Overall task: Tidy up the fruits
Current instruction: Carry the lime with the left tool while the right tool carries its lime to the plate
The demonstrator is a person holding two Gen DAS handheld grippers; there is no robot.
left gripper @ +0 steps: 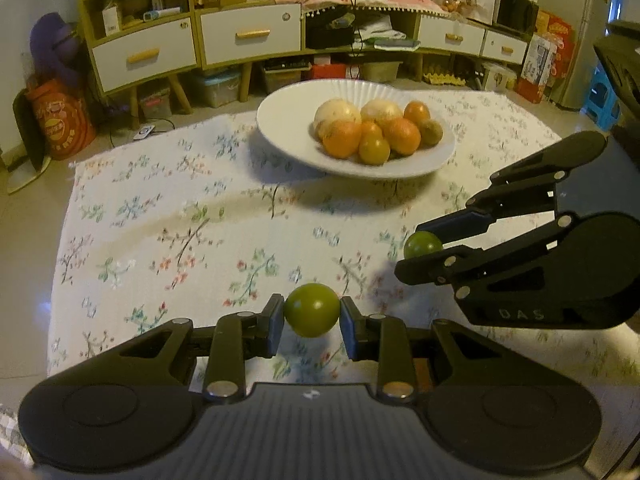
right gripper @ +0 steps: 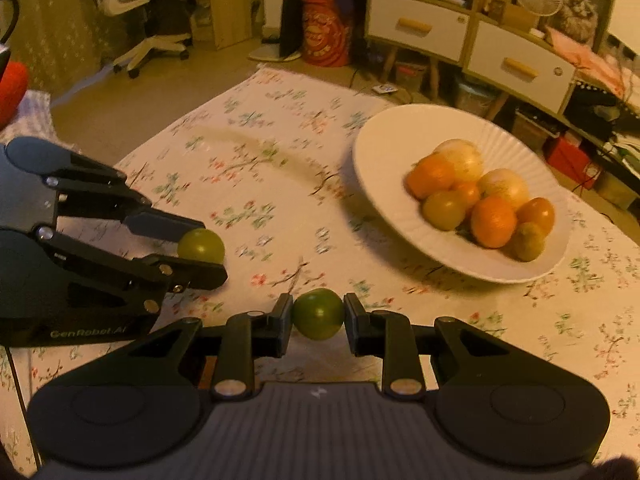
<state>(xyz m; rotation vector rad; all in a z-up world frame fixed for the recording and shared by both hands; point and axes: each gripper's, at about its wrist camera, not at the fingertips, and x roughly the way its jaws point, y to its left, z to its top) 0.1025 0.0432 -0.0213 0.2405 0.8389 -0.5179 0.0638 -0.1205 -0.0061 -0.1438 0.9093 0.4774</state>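
Observation:
My left gripper (left gripper: 312,318) is shut on a green round fruit (left gripper: 312,315) above the floral tablecloth; it also shows at the left of the right wrist view (right gripper: 202,249). My right gripper (right gripper: 318,318) is shut on a second green fruit (right gripper: 319,314); that gripper (left gripper: 420,250) shows at the right of the left wrist view, with its fruit (left gripper: 422,243) between the fingers. A white plate (left gripper: 288,120) (right gripper: 380,152) beyond both grippers holds several orange, pale yellow and greenish fruits (left gripper: 374,130) (right gripper: 480,196).
The floral tablecloth (left gripper: 180,220) covers the table. Behind it stand a wooden cabinet with white drawers (left gripper: 248,36), storage boxes, an orange bag (left gripper: 60,120) and an office chair (right gripper: 148,20) on the floor.

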